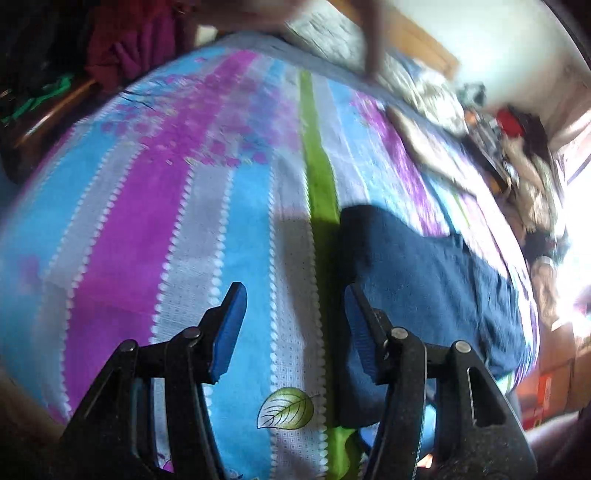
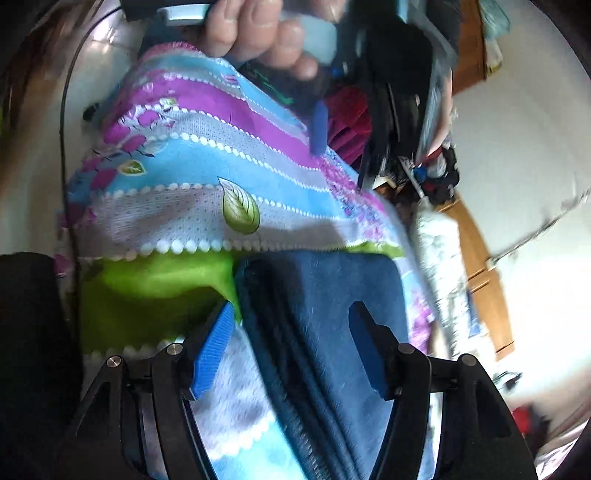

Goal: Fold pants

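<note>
The navy blue pants [image 1: 424,280] lie folded in a thick stack on the striped bedsheet [image 1: 177,206], right of its green stripe. My left gripper [image 1: 295,314] hovers open at the stack's left edge, with its right finger over the dark cloth and its left finger over the sheet. In the right wrist view the folded pants [image 2: 321,291] show layered edges. My right gripper [image 2: 291,336] stands open astride them, one finger on each side. A hand [image 2: 258,33] at the top holds the other gripper, and one of its blue pads [image 2: 319,125] shows.
Crumpled bedding and clutter [image 1: 436,99] line the far side of the bed. Dark and maroon clothes [image 1: 122,48] hang beyond the far left corner. A wooden bed frame [image 2: 480,266] runs along the right, and pale floor [image 2: 40,173] with a black cable lies left.
</note>
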The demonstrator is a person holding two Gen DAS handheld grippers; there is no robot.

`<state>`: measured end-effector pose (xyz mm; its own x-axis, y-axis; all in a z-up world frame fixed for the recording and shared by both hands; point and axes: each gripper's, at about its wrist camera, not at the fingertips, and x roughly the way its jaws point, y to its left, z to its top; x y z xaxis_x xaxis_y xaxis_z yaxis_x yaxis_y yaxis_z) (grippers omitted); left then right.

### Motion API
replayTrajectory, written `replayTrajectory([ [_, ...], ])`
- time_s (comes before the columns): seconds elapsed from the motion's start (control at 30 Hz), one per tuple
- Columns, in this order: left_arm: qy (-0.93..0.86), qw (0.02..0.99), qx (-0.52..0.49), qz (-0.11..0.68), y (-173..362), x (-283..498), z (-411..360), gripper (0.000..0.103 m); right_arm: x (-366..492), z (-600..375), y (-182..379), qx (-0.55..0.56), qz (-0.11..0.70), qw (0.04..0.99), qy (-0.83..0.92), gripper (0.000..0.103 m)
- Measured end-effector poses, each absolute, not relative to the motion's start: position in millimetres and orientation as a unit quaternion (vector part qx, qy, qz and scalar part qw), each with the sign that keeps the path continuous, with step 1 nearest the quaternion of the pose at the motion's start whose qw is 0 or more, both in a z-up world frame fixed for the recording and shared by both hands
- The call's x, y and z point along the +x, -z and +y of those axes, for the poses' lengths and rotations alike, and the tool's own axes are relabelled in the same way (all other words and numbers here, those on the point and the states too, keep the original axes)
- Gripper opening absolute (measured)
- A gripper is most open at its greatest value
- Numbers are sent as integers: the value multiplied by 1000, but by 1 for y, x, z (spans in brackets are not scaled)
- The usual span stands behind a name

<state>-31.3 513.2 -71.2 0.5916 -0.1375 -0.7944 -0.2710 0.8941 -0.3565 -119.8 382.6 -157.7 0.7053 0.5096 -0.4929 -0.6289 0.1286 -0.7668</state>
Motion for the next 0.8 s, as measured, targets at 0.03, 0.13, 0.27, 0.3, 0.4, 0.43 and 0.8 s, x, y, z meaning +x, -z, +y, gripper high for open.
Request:
replayTrajectory([
  [0.03, -29, 858, -221, 463, 76, -28, 510, 56, -120, 386, 159, -543, 53, 749, -376, 62],
  [0.13, -4, 845, -201, 496, 87, -15, 504, 56, -118, 401, 162, -558, 62, 742, -366, 57],
  [0.27, 21, 828, -229, 512, 96, 5, 513, 56, -119, 407, 166, -568, 66, 738, -359, 51],
  [0.3, 23, 824, -234, 515, 97, 10, 515, 56, -120, 406, 165, -568, 67, 737, -361, 50],
  [0.4, 11, 826, -229, 514, 94, 17, 516, 56, -114, 392, 142, -516, 128, 743, -408, 49],
  [0.43, 14, 828, -232, 510, 93, 15, 516, 56, -108, 380, 124, -471, 141, 756, -432, 49],
  [0.8, 171, 851, -302, 395, 69, 31, 446, 70, 166, 208, 92, 128, 405, 779, -461, 50],
])
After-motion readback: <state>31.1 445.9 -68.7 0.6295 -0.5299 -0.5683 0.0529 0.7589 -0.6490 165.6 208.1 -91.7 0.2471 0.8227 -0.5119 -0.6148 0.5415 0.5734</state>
